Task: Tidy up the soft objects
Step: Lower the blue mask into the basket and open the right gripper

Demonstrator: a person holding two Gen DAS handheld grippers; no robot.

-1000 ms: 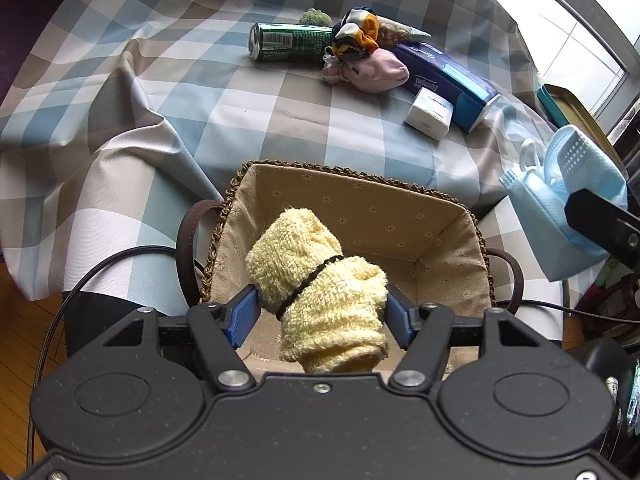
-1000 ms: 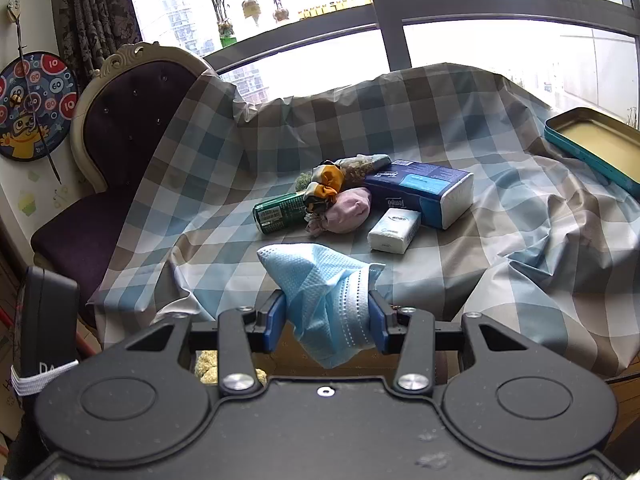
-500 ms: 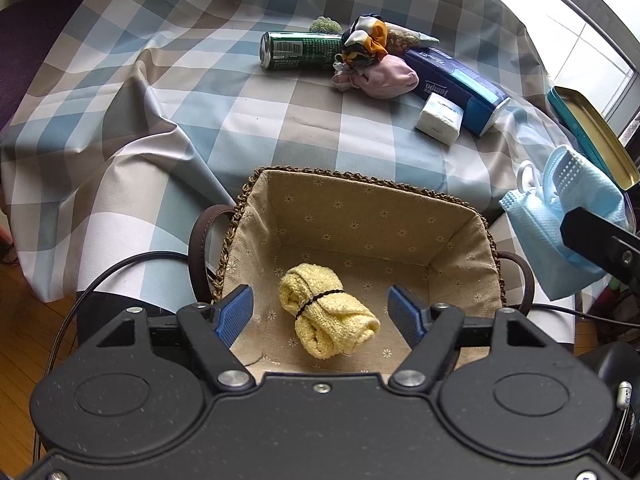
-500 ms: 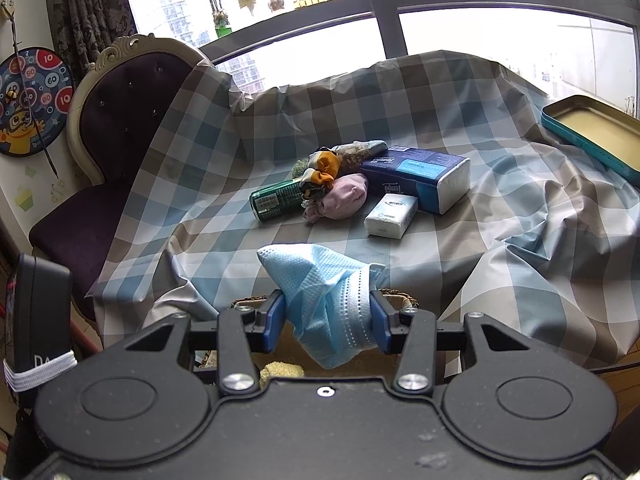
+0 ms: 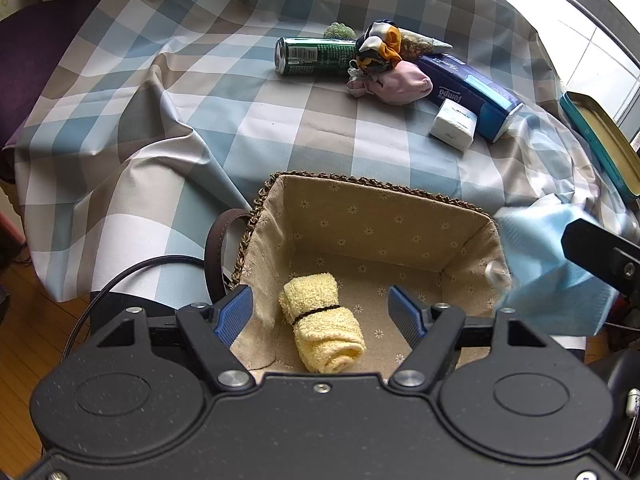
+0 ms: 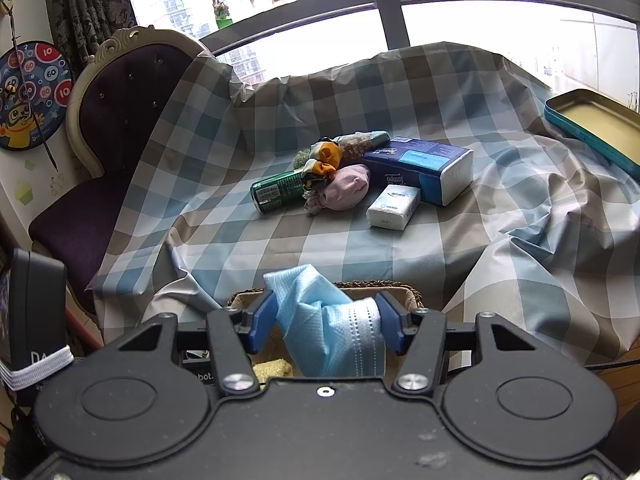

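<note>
While I hover over the lined wicker basket (image 5: 384,216): both hands near its rim
Left hand-held gripper (image 5: 322,312): wide, empty; rolled yellow towel (image 5: 324,330) lies inside
Right hand-held gripper (image 6: 326,322): just been opening, crumpled blue face mask (image 6: 332,332) between pads
Mask handling: light, limp, clingy; pinch the bunched folds

Daylight floods from the blown-out window (image 6: 500,12); fisheye edges bend, and the mask (image 5: 552,264) looks perhaps motion-blurred.

L tool (image 5: 320,312) jaws wide apart; R tool (image 6: 326,326) jaws just opening.
</note>
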